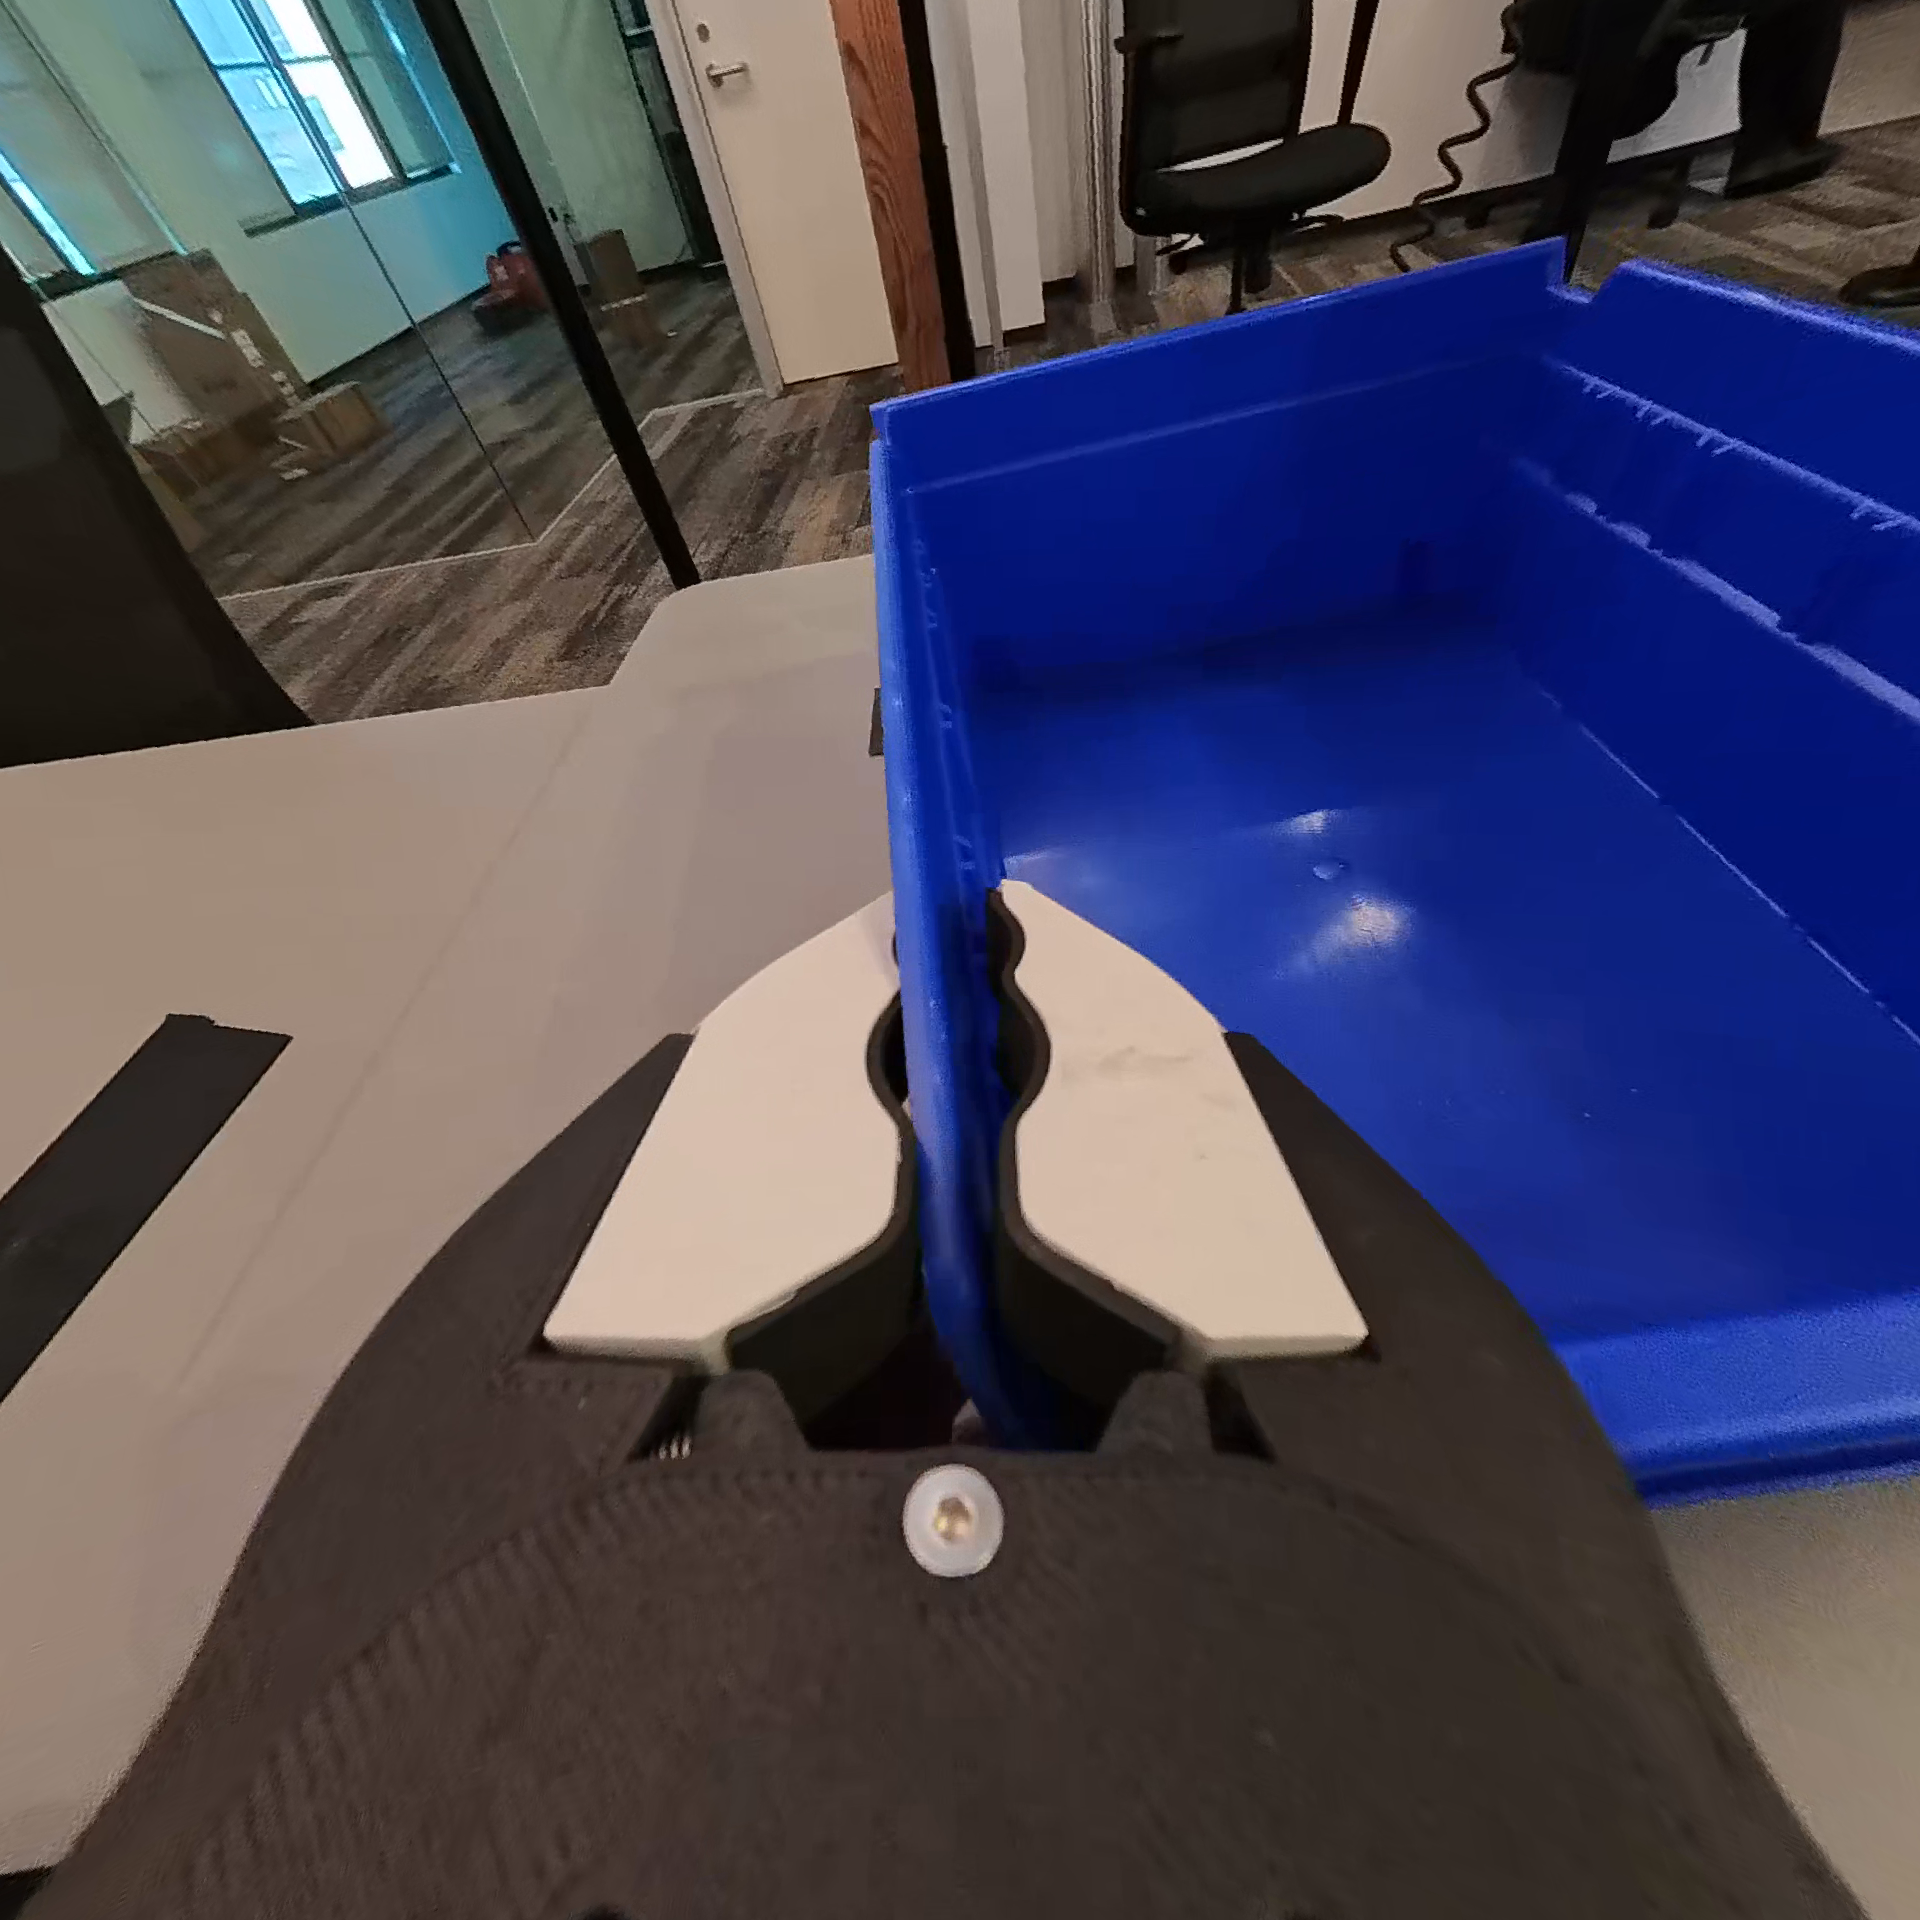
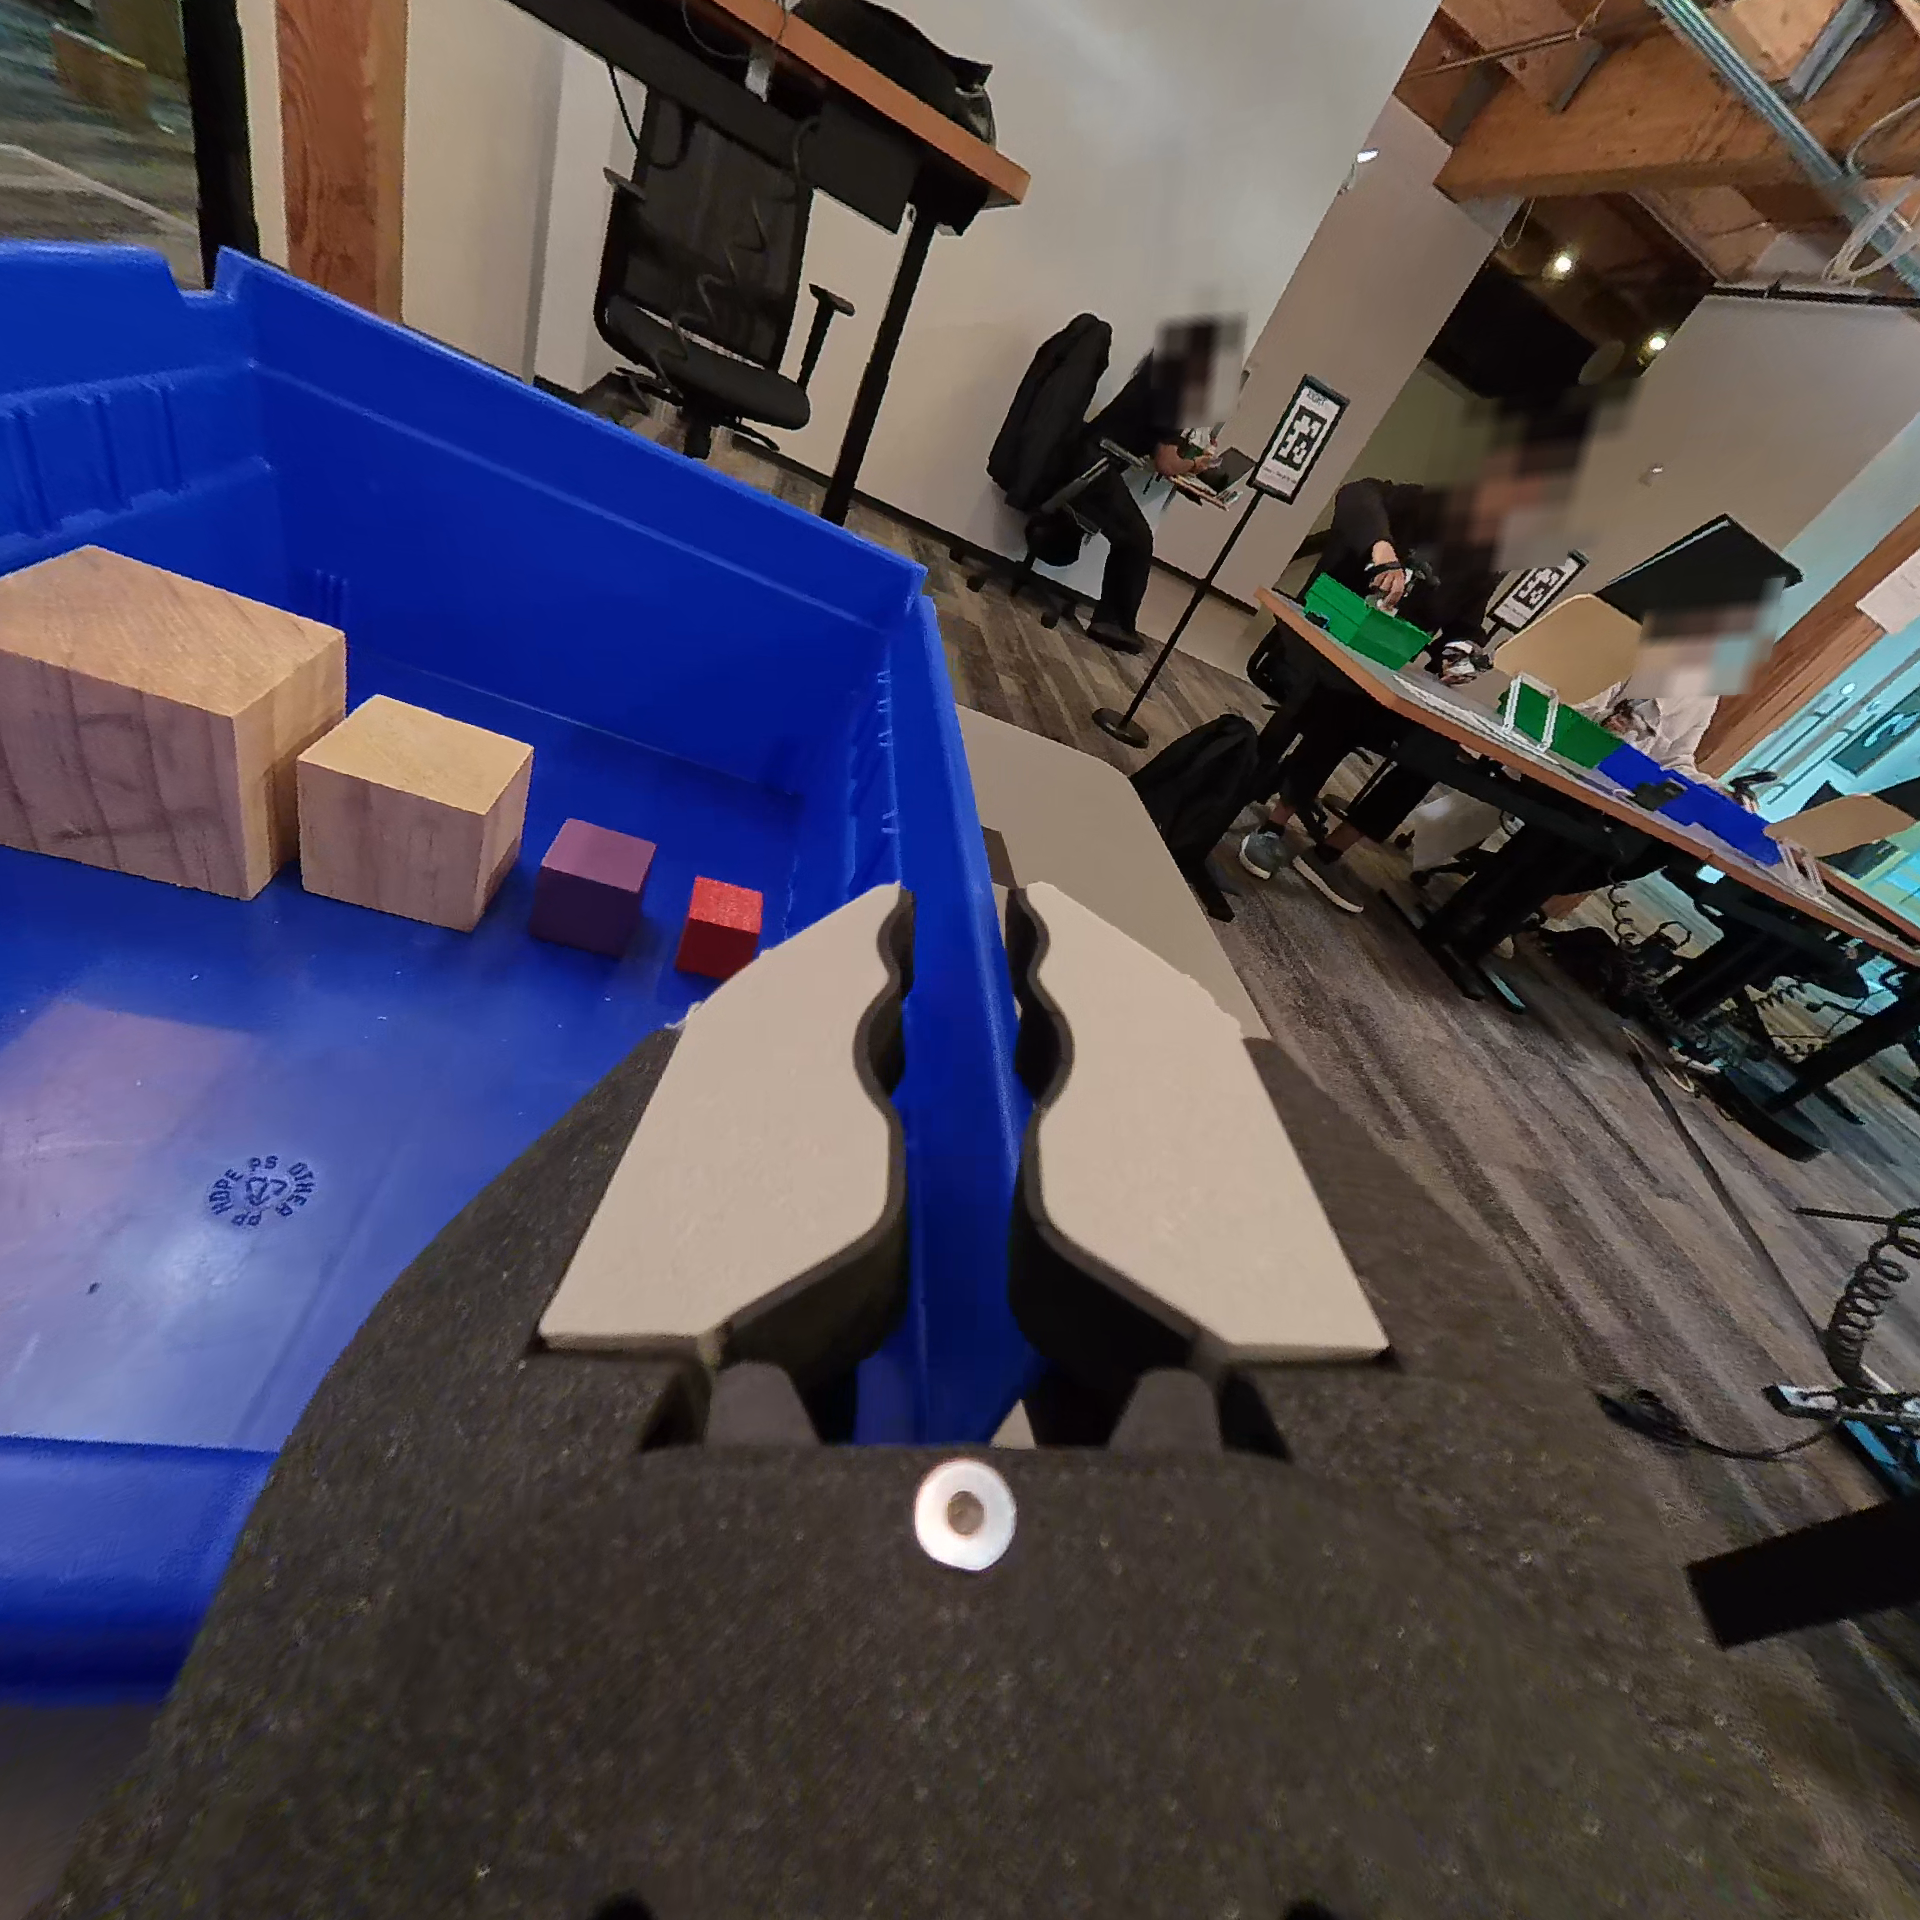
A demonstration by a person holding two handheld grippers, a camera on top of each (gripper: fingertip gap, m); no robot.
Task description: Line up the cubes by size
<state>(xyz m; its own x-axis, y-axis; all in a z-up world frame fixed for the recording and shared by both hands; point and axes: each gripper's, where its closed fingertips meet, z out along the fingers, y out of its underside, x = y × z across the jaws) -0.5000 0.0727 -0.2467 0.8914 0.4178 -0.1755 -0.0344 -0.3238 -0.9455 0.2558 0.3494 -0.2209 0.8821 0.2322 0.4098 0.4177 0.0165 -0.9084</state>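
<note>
**Both grippers clamped on the bin walls, cubes in a row inside**

My left gripper (image 1: 951, 1039) straddles the left wall of the blue bin (image 1: 1455, 935). One finger sits outside over the grey table (image 1: 312, 883), the other inside over the bin floor, and both pads press on the wall, so I am grasping the bin on that side. A black tape strip (image 1: 125, 1164) lies on the table to my left.

My right gripper (image 2: 956, 997) straddles the right wall of the same bin (image 2: 623, 582) and is closed on it, the blue plastic filling the space between my pads.

Inside the bin, toward its right end, four cubes stand in a line along the far wall. The big wood cube (image 2: 135, 717) is leftmost, with the smaller wood cube (image 2: 410, 810) just beside it. Next comes the purple cube (image 2: 592, 883), then the red cube (image 2: 719, 925), smallest and nearest my right fingers. The near part of the bin floor is bare.
</note>
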